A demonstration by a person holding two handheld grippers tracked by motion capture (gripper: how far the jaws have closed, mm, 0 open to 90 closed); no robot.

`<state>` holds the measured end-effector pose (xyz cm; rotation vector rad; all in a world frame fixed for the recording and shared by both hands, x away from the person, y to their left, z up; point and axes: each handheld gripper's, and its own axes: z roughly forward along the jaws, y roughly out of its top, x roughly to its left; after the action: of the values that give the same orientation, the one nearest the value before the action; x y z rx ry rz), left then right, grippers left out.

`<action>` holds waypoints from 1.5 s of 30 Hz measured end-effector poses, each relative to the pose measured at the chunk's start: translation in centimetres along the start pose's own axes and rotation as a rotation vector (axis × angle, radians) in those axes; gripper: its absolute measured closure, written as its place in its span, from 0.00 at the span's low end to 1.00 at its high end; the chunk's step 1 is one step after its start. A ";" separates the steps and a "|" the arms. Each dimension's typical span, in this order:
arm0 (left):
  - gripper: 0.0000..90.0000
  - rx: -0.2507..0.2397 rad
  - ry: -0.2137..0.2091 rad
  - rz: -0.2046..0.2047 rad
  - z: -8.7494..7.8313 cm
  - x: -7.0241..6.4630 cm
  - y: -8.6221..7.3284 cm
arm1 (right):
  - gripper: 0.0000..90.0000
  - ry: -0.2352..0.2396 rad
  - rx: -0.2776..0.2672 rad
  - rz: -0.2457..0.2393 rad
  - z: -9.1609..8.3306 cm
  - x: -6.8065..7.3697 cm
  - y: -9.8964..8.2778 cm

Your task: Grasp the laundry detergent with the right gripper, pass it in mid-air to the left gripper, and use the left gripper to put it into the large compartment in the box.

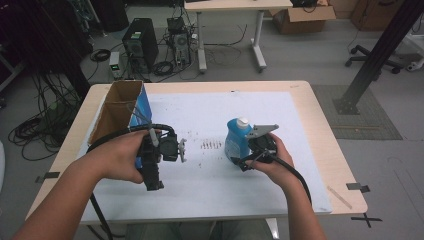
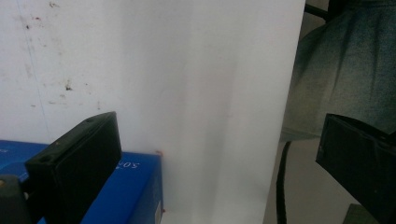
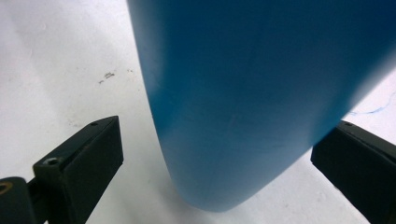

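Right gripper [image 1: 245, 161]: jaws spread wide either side of blue bottle [image 3: 243, 93], clear gaps on both sides in the right gripper view, so not yet clamped. Looks like lined up low on the body for a squeeze. Bottle [image 1: 236, 140] standing upright on white mat [image 1: 210, 107], white cap on, centre-right of table (contents not visible through the plastic).

Left gripper [image 1: 155, 186]: jaws also apart, holding nothing, pointing back toward near mat edge. Blue side of cardboard box [image 2: 126, 182] just beside one jaw in the left gripper view; touching or not, cannot tell. Probably parked clear of the right side's work.

Box [image 1: 117, 112] at left table edge, top flaps open, brown interior showing, nothing seen inside from the high view. Likely destination for the bottle, judging by open top and nearness.
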<state>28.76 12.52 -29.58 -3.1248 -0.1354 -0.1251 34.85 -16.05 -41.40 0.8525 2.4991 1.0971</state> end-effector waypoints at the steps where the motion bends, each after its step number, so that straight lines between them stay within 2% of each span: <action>1: 0.00 -0.001 0.000 -0.002 0.0 0.0 0.0 | 0.03 0.001 -0.004 0.000 0.1 0.0 -0.1; 20: 0.00 -0.001 0.002 -0.005 -0.1 -0.1 -0.3 | 0.02 -0.068 -0.142 0.061 0.8 0.3 -0.5; 27: 0.00 -0.003 0.004 -0.006 -0.2 -0.1 -0.4 | 0.02 -0.079 -0.169 0.078 1.0 0.5 -0.7; 33: 0.00 -0.003 0.006 -0.007 -0.1 -0.1 -0.5 | 0.02 -0.115 -0.195 0.101 1.4 0.7 -1.0; 45: 0.00 -0.010 0.008 -0.012 -0.2 0.0 -0.6 | 0.14 -0.155 -0.241 0.098 1.6 1.3 -1.0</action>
<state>28.64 13.11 -29.36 -3.1339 -0.1539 -0.1384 34.12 -14.90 -43.25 0.9570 2.1664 1.2806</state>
